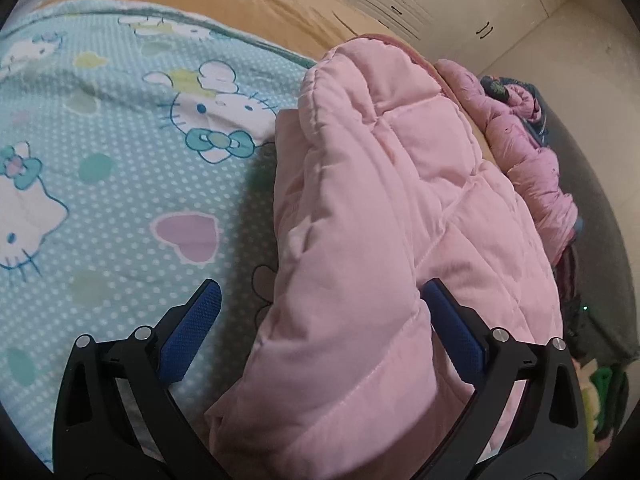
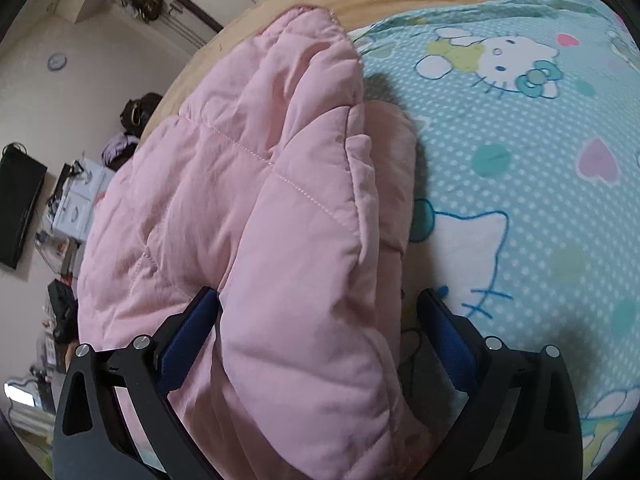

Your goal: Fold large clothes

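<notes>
As the left wrist view shows it, the left gripper (image 1: 320, 312) stands with its jaws wide apart, and a padded edge of the pink quilted jacket (image 1: 384, 208) runs up between them. The right pad (image 1: 452, 332) sits against or just beside the fabric; the left pad (image 1: 192, 332) is well clear, over the Hello Kitty blanket (image 1: 120, 152). The jacket's long axis runs straight away from the gripper toward the tan bedcover (image 1: 224, 4), and its bulk lies to the right of the fold. A darker pink garment (image 1: 532, 168) is bunched past the jacket's far right side. Whether the jaws reach a single layer or a doubled one I cannot tell, since the near end drops out of frame below.

In the right wrist view, the right gripper (image 2: 318, 312) is likewise spread open, straddling a thick folded ridge of the same jacket (image 2: 256, 200). Its left pad (image 2: 192, 336) touches or nearly touches the fabric; its right pad (image 2: 444, 336) hangs apart over the blanket (image 2: 520, 160). Here the bulk lies left, so the two grippers seem to flank the jacket from opposite sides, neither plainly nearer. Sleeves, collar and hem are not distinguishable, and the room clutter at left is too small to name.
</notes>
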### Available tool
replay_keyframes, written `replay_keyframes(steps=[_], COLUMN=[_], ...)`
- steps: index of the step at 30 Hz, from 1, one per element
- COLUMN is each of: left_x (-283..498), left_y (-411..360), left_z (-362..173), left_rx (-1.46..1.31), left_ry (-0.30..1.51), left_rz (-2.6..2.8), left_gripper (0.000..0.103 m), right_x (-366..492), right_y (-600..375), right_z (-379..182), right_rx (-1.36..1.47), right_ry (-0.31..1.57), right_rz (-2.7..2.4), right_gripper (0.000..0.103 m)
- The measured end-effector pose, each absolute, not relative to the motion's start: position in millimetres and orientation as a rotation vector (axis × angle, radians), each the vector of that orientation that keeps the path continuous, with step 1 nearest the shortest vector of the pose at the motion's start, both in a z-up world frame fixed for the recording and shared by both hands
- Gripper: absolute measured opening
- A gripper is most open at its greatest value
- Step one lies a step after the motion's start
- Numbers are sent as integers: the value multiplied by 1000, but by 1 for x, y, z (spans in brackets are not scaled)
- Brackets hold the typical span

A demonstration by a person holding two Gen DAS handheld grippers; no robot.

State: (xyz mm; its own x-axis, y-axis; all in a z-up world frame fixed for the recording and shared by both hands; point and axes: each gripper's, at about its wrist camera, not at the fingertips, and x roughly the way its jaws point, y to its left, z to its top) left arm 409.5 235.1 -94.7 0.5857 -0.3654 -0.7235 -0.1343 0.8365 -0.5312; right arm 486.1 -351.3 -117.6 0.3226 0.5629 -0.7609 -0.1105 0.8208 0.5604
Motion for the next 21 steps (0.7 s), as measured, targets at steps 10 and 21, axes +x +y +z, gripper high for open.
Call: replay_keyframes(steps=[10, 21], left_x=[395, 338], left_y=[197, 186], left_z=[-71, -43], left_rx=[-463, -399], left_ry=[907, 911], left_rz=[-140, -124], left_gripper=[37, 34], right_x=[469, 419], right_y=[-352, -364], right_z=[-93, -81], right_rx=[428, 416], right_ry=[1133, 1145], right_rz=[529, 536], right_gripper=[38, 36])
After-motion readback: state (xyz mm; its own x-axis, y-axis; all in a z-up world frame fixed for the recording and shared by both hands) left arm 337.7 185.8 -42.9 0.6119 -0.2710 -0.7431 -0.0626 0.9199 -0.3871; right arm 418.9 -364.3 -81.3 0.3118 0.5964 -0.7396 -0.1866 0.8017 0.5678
